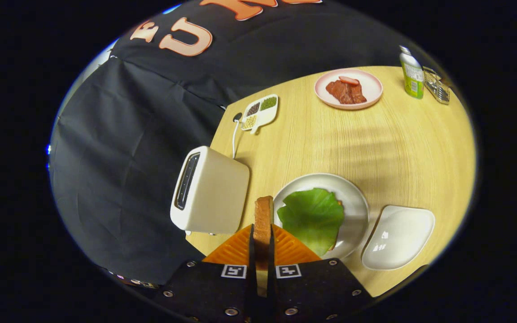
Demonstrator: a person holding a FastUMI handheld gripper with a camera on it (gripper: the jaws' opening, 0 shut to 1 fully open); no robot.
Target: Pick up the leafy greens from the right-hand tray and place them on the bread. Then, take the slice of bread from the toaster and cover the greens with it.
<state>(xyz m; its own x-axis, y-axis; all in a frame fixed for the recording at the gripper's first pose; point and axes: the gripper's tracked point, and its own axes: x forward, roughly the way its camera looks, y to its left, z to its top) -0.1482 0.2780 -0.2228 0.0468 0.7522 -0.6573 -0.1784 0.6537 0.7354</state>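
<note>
Open tabletop [330, 143] at 12 o'clock; toaster [209, 193] at 10. Claw [262, 244] clamped on bread slice [263, 220], upright, w/ lettuce [313, 217] plate [352, 197] at 1.

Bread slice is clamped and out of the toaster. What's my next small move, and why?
Probably carry the bread slice right, over the leafy greens on the white plate. The hand-held gripper grips it upright between toaster and plate, and the greens lie uncovered on the lower bread.
</note>
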